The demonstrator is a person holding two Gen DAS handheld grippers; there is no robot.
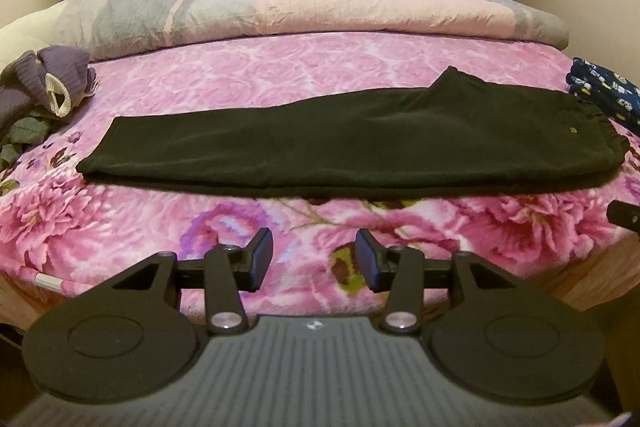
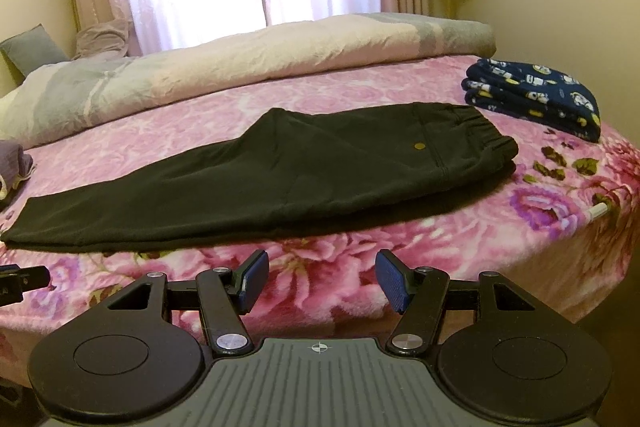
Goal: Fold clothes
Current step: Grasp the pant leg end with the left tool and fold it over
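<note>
Left gripper [image 1: 314, 259]: black two-finger claw, jaws spread, nothing between them; I hold it off the near side of the trousers, over bare blanket, so the whole garment stays in sight.

Right gripper [image 2: 322, 279]: black claw with blue pads, jaws likewise spread and empty, on the near side of the trousers toward the waist end.

Black soft-knit trousers with gathered elastic waistband [image 1: 304, 147]: flat on the pink rose-patterned fleece blanket [image 1: 248, 75], one leg lying over the other, waist to my right, hems to my left. Halved lengthwise, I judge; full length remains.

Navy printed fleece garment, folded [image 2: 532, 99]: just beyond the trousers' waist end, set aside as a finished pile, I'd guess.

Purple ribbed knit garments, crumpled [image 1: 44, 79]: beyond the trousers' hem end, unfolded.
</note>
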